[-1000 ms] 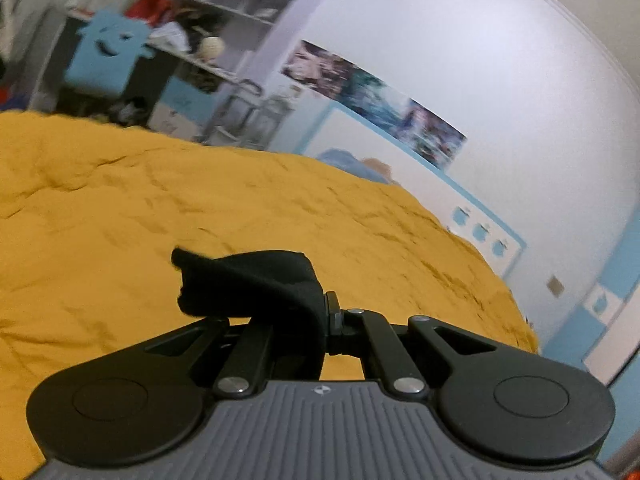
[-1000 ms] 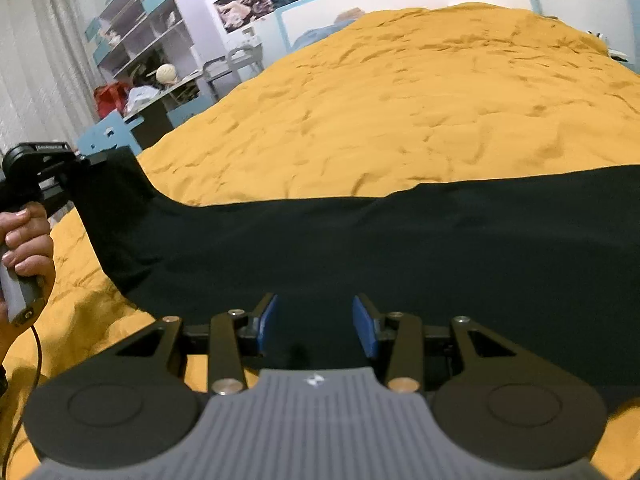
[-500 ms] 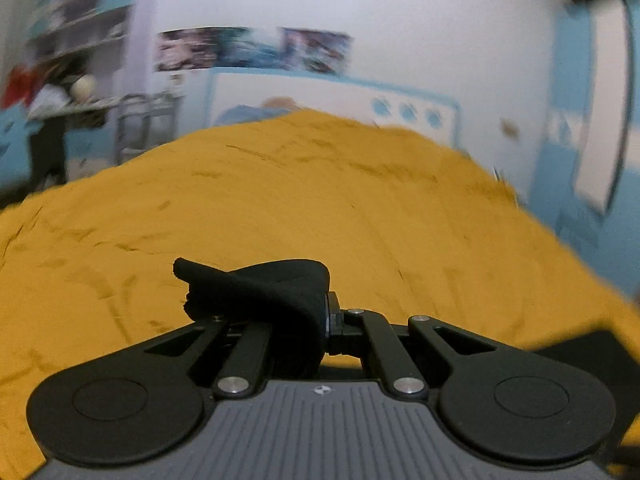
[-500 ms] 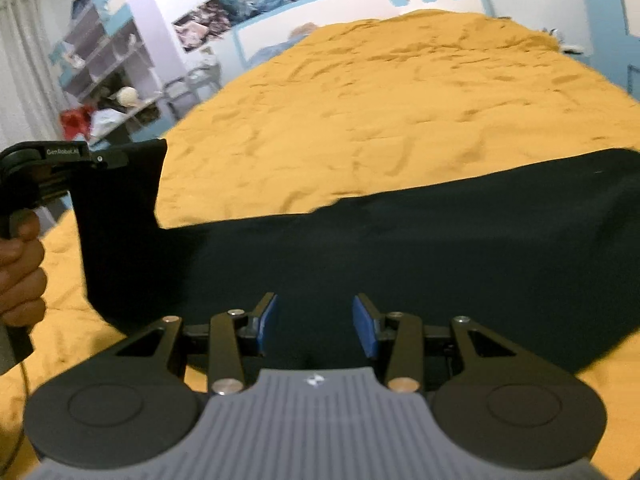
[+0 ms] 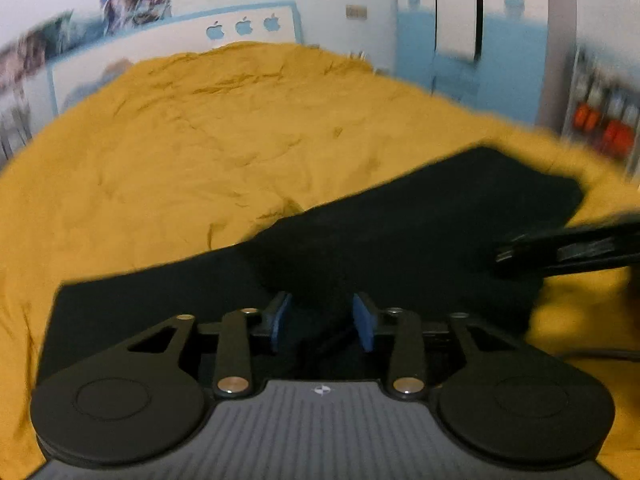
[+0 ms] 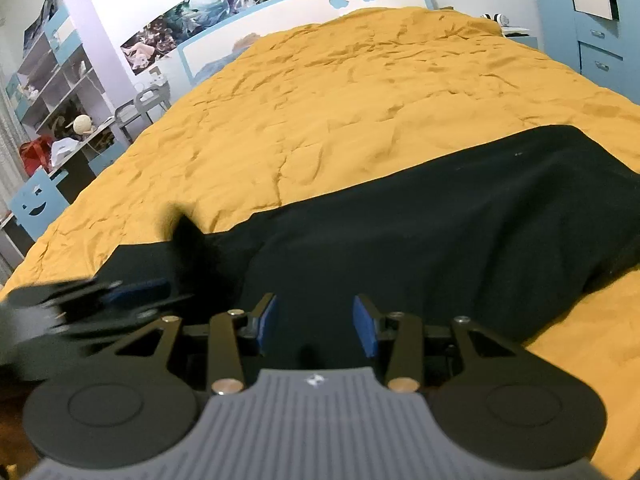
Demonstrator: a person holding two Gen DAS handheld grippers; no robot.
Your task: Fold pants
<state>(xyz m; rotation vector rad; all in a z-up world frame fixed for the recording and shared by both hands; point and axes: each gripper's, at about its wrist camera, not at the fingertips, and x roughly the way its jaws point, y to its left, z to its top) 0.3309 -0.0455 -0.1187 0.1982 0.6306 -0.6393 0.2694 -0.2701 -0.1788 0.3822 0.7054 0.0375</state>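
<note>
Black pants [image 6: 420, 240] lie flat on the yellow bed [image 6: 360, 92], long axis from 8 to 2 o'clock, directly ahead of both hand-held grippers, left [image 5: 322, 322] just opened and empty, right [image 6: 316, 322] half open, empty.

Yellow bedspread [image 6: 360, 120] wrinkled, covers whole bed. White headboard [image 6: 304, 12] with blue border, three blue apple cut-outs, against far wall. Posters [image 6: 208, 12] on wall above it. Open shelving unit [image 6: 52, 80] at left, cluttered; pale ball [image 6: 83, 123] on desk beside red bag [image 6: 34, 156]. Blue cabinet [image 6: 600, 40] at right
</note>
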